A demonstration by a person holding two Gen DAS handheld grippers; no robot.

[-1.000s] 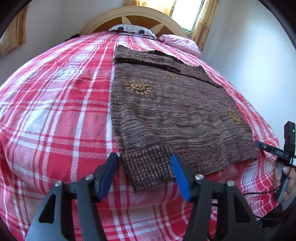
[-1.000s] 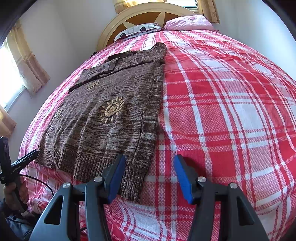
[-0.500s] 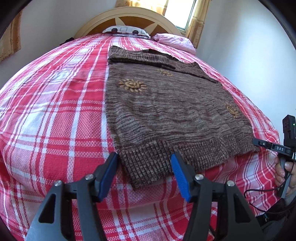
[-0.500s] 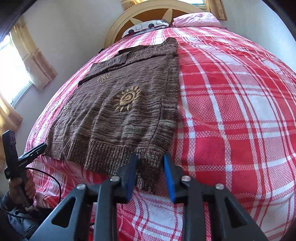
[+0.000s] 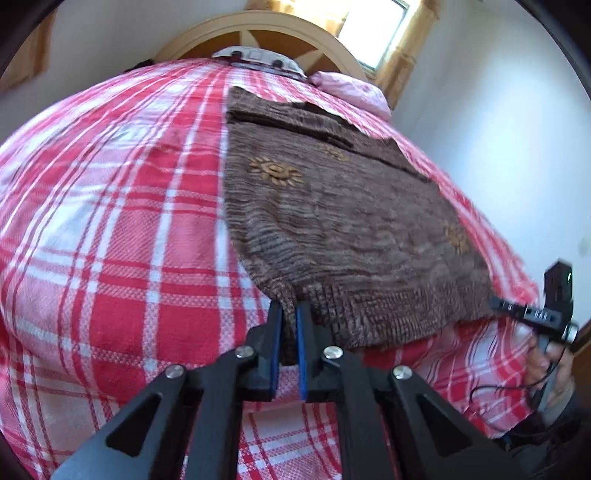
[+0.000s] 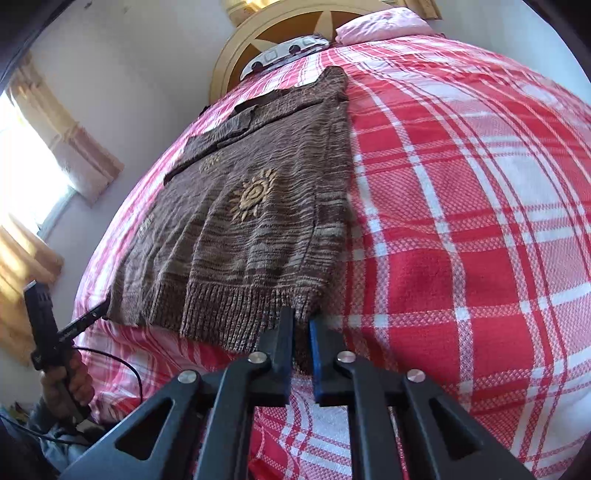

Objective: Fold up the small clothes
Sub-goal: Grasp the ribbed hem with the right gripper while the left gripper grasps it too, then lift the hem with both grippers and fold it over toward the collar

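Note:
A brown knitted sweater (image 5: pixel 332 214) with tan sun motifs lies flat on the red and white checked bedspread (image 5: pixel 110 240), its ribbed hem toward me. My left gripper (image 5: pixel 289 314) is shut on the hem's left corner. In the right wrist view the sweater (image 6: pixel 251 221) lies the same way, and my right gripper (image 6: pixel 302 321) is shut on the hem's right corner. Each gripper also shows in the other's view, at the far hem corner: the right one (image 5: pixel 524 312) and the left one (image 6: pixel 88 319).
A pink pillow (image 5: pixel 351 90) and a patterned pillow (image 5: pixel 258 59) lie against the wooden headboard (image 5: pixel 258 33) at the far end. Curtained windows (image 6: pixel 33 177) stand by the bed. White walls are close on both sides.
Both grippers have moved forward and closed on the sweater's hem corners; the left was wide open half a second ago, the right nearly closed.

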